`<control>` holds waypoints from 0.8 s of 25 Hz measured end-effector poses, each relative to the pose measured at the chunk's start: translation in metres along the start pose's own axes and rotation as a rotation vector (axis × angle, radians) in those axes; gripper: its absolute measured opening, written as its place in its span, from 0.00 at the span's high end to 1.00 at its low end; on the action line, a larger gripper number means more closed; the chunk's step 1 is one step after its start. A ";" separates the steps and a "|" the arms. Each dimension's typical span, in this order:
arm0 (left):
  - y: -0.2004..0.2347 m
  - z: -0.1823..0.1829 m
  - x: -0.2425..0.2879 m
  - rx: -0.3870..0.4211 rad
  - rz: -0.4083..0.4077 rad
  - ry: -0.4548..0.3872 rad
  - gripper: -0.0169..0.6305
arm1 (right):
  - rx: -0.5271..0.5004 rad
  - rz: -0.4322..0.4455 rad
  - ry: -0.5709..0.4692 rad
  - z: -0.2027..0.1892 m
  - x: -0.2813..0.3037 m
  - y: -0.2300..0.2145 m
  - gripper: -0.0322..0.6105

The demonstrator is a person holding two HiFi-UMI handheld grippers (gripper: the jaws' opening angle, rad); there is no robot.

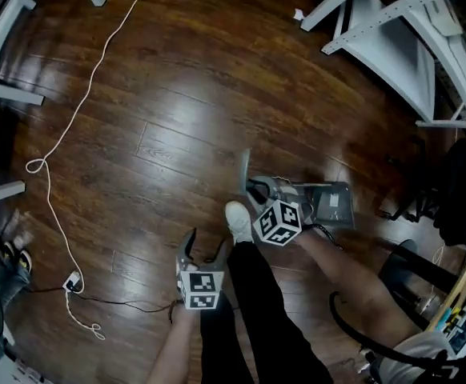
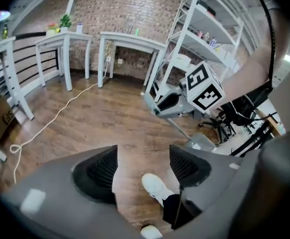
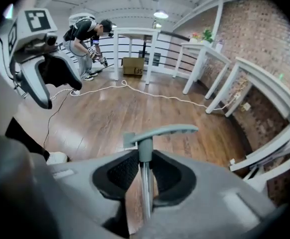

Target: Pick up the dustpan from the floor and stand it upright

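Dustpan (image 1: 333,205) is in hand: your right gripper (image 3: 145,168) is clamped on its handle shaft. Your left gripper (image 2: 143,163) is open and empty. Standing it upright on the floor (image 1: 177,94) appears to remain.

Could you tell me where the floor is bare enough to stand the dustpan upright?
Bare floor spreads ahead of the shoe, between the white cable on the left and the white shelving on the right. It is crowded near the black chair at the right.

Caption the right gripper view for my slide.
Right gripper shut on the dustpan handle, above a wood floor crossed by a white cable.
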State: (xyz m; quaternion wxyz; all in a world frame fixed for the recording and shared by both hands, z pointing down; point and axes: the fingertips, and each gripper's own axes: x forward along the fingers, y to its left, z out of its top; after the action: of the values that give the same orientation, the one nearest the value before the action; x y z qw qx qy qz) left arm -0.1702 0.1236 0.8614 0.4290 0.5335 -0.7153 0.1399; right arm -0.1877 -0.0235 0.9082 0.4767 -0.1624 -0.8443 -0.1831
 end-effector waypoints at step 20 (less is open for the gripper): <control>-0.254 0.239 0.008 0.368 -0.355 -0.168 0.42 | 0.601 -0.582 -0.254 -0.217 -0.351 -0.192 0.84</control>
State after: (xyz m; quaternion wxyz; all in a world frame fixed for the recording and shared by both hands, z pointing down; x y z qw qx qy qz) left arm -0.0574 -0.1377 0.6604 0.2819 0.7293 -0.6062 0.1453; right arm 0.0613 -0.3280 0.6786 0.3236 0.2071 -0.9226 -0.0346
